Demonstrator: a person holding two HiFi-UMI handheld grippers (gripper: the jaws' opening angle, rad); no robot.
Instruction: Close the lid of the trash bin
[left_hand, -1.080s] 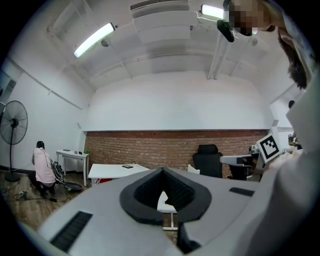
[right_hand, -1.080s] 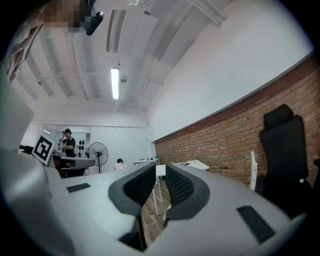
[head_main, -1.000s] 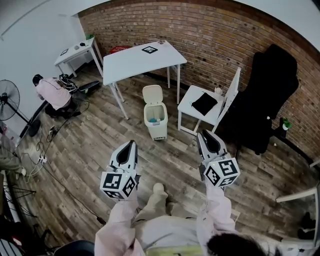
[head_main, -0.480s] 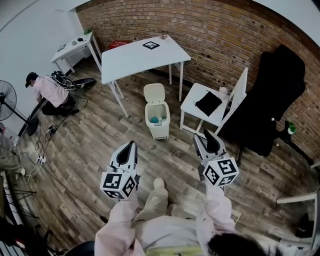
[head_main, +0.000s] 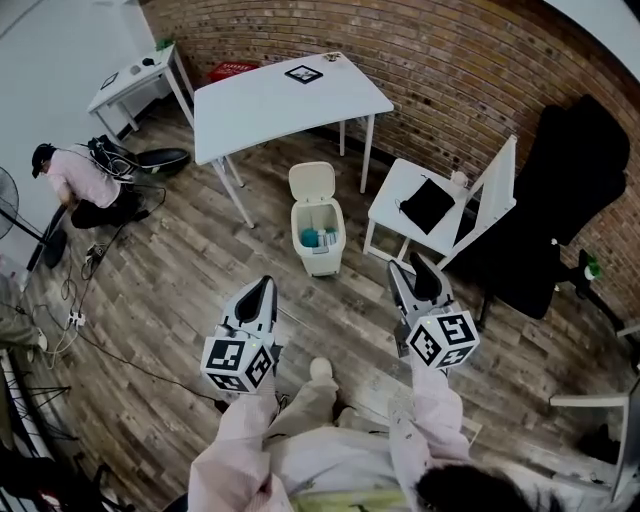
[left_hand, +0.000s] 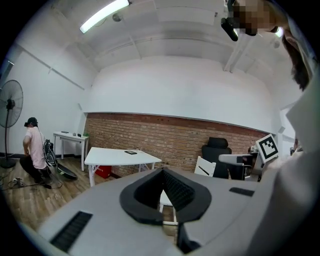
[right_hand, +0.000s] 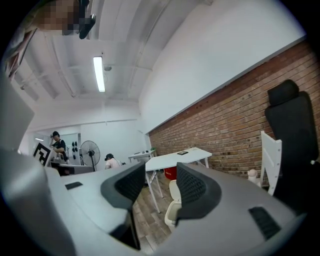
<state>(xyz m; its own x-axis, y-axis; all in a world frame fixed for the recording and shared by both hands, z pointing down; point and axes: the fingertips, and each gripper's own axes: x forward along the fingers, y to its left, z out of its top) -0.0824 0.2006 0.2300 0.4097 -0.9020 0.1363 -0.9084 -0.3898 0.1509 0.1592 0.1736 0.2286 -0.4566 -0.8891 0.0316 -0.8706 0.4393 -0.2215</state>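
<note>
The right gripper (head_main: 406, 264) is standing wide open, its jaws having just been opening, and nothing is sitting between them. It is pointing roughly level out into the room. The left gripper (head_main: 265, 285) is staying empty too, its two jaws pressing tip to tip with only a small hollow behind the tips. Both are hovering side by side above the wood floor (head_main: 180, 290), well apart from each other.

Ahead of them, and well clear of both, the white trash bin (head_main: 319, 245) is standing on the floor with its lid (head_main: 312, 181) tipping up and back, leaving the inside open, where something blue-green is showing. In the right gripper view the bin is appearing low in the gap between the jaws, far off.

The bin is sitting between a white table (head_main: 270, 105), which is carrying a square marker card (head_main: 303, 73), and a white chair (head_main: 400, 200) with a black item (head_main: 427, 205) lying on its seat. A black office chair (head_main: 565, 190) is standing against the brick wall (head_main: 450, 70). At the far left a person (head_main: 80, 180) is crouching.
</note>
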